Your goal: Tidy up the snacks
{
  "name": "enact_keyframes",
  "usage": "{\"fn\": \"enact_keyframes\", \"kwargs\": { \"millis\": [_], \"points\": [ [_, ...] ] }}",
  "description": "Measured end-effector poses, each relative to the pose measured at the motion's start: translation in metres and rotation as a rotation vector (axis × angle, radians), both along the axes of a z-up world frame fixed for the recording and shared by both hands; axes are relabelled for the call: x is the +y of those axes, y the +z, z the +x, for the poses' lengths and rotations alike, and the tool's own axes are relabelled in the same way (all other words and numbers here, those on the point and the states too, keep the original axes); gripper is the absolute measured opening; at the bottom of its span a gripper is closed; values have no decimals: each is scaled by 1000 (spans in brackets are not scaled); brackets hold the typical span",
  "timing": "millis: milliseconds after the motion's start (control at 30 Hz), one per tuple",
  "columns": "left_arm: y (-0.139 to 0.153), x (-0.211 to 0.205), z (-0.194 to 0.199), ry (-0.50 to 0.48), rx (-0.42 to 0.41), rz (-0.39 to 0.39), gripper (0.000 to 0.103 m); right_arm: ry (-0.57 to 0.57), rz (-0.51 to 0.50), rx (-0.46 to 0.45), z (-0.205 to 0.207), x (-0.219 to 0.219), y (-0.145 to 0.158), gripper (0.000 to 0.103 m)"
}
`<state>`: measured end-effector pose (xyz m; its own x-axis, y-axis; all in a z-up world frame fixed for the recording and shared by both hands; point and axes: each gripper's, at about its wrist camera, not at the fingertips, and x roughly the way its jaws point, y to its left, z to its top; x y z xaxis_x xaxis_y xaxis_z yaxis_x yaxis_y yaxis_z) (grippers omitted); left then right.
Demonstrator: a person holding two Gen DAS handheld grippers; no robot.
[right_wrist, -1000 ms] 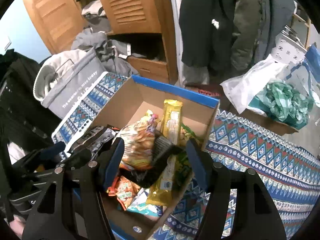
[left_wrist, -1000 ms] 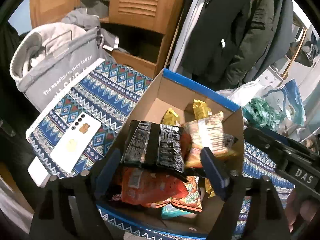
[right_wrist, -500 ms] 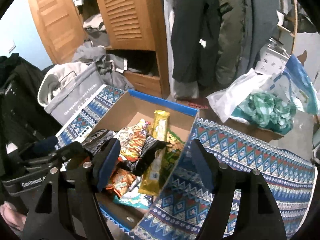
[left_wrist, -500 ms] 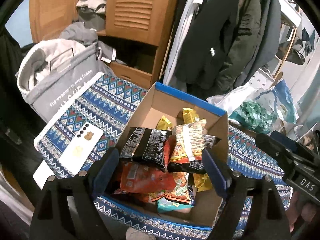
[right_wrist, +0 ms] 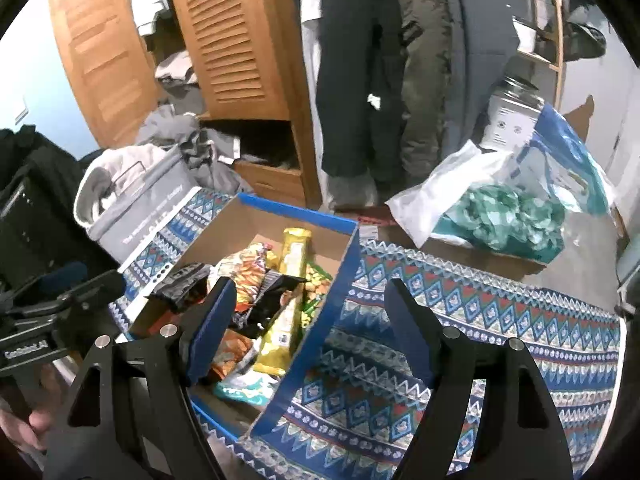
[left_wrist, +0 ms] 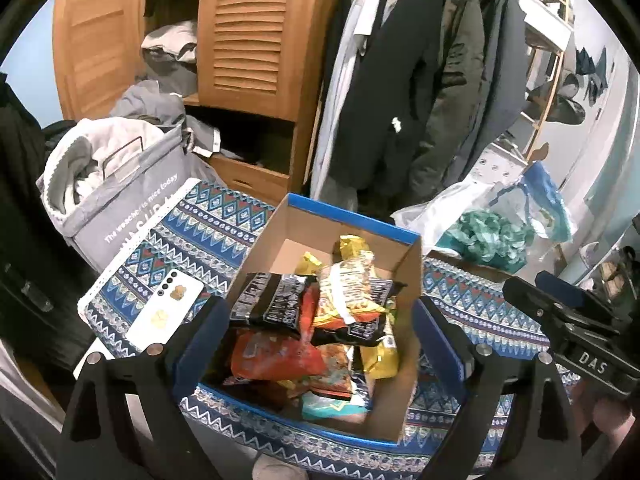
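A blue-rimmed cardboard box (left_wrist: 352, 212) sits on a patterned cloth and holds several snack packets: a black one (left_wrist: 272, 304), an orange one (left_wrist: 276, 360), a yellow-orange one (left_wrist: 352, 288). In the right wrist view the box (right_wrist: 296, 210) holds a long yellow bar (right_wrist: 294, 264). My left gripper (left_wrist: 320, 344) is open and empty, above the box's near side. My right gripper (right_wrist: 308, 328) is open and empty, over the box's right wall.
A white phone (left_wrist: 164, 314) lies on the cloth (left_wrist: 208, 224) left of the box. A grey laundry bag (left_wrist: 120, 192) stands at the left. A wooden wardrobe (left_wrist: 248, 40) and hanging coats (left_wrist: 400, 80) are behind. A plastic bag with teal contents (right_wrist: 508, 208) lies at the right.
Both grippers have pulled back and up from the box, which now looks smaller and farther. Both stay open. The snacks have not moved.
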<state>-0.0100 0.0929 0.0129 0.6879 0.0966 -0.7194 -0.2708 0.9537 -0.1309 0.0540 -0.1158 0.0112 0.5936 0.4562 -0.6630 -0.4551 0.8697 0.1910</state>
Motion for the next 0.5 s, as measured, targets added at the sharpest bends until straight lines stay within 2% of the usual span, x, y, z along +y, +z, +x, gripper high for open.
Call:
{"fn": "enact_keyframes", "kwargs": {
  "millis": [500],
  "points": [
    [14,-28,-10,-47,-45,18,94,-32,-4,-17,-10,-26,-1,78]
  ]
}}
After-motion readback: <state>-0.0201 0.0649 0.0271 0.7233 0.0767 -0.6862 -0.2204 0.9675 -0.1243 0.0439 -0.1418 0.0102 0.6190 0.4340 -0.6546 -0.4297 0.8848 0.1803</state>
